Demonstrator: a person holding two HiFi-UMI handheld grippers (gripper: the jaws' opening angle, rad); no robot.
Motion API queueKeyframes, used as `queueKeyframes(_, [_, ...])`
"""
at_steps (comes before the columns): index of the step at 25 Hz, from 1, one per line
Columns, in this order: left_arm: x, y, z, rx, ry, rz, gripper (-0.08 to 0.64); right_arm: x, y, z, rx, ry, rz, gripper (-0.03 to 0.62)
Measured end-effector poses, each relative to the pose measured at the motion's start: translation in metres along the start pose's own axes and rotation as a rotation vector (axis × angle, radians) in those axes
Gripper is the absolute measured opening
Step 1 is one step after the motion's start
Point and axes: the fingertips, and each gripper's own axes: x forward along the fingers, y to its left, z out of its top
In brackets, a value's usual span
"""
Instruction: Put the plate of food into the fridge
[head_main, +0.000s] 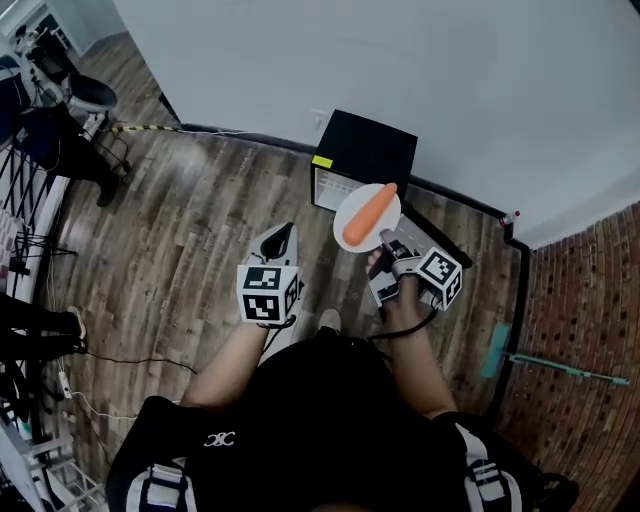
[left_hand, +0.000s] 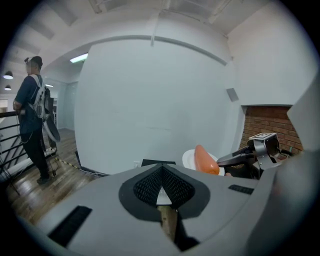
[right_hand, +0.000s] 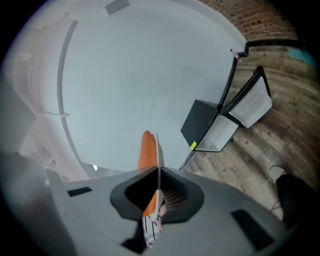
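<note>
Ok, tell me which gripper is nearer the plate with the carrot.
Right. The right gripper is clamped on the rim of the plate. The left gripper is apart from it, off to the plate's left, jaws together and empty.

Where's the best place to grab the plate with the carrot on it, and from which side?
Take the plate by its thin rim, coming in flat from the side nearest the person, one jaw above and one below. The carrot lies across the middle, so only the edge is free. The right gripper is clamped there now.
</note>
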Motion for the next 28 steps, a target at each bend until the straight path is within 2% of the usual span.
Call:
queueKeyframes(5, [0.038,0.008,0.004,-0.017,0.025,0.055,-0.005,0.045,-0.004,0.032,-0.005,0.059,-0.008,0.029])
queueKeyframes(14, [0.078,0.032,0.009,-0.030,0.061,0.099,-0.005,0.092,-0.002,0.043,0.001,0.118,-0.008,0.028])
queueKeyframes(20, [0.111,0.047,0.020,-0.023,0.065,0.066,-0.005,0.119,-0.004,0.049,0.015,0.115,-0.041,0.028])
queueKeyframes(28, [0.156,0.098,0.045,-0.007,0.056,-0.026,-0.005,0.168,0.010,0.047,0.034,0.024,-0.062,0.028])
